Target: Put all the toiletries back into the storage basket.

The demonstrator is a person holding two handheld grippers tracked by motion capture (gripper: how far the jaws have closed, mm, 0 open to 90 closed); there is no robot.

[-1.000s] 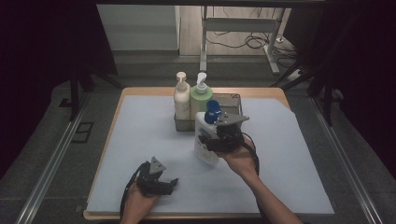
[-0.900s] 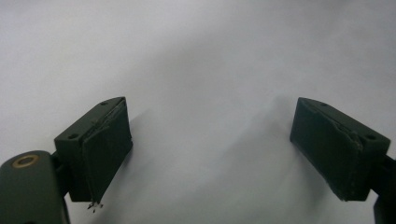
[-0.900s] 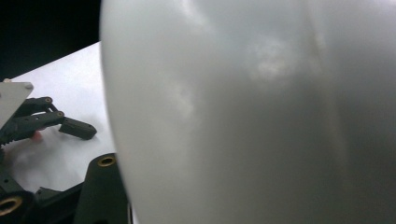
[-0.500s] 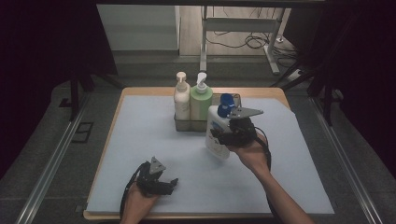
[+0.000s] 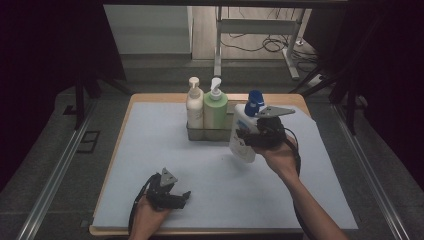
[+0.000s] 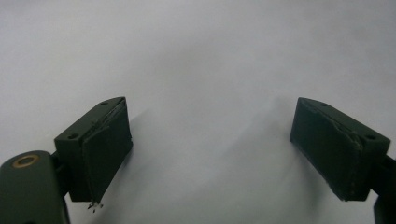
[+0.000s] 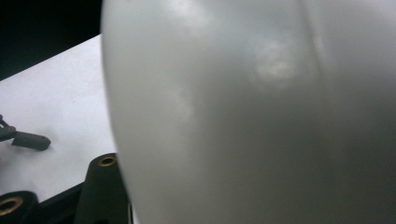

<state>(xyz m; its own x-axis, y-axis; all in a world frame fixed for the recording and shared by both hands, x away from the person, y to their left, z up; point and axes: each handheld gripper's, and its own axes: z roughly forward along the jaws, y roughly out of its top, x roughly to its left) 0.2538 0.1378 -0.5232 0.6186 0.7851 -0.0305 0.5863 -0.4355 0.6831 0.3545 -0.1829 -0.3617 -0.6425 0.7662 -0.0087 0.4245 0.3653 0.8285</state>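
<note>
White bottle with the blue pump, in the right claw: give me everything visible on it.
The white bottle looks like smooth, slightly glossy plastic, with a rounded body and a blue pump head on top. The right claw is shut on its body and holds it off the pale mat, roughly upright and leaning a little, just right of the metal rack that holds a cream bottle and a green bottle. Whether it touches the rack cannot be told. No label is readable.
</note>
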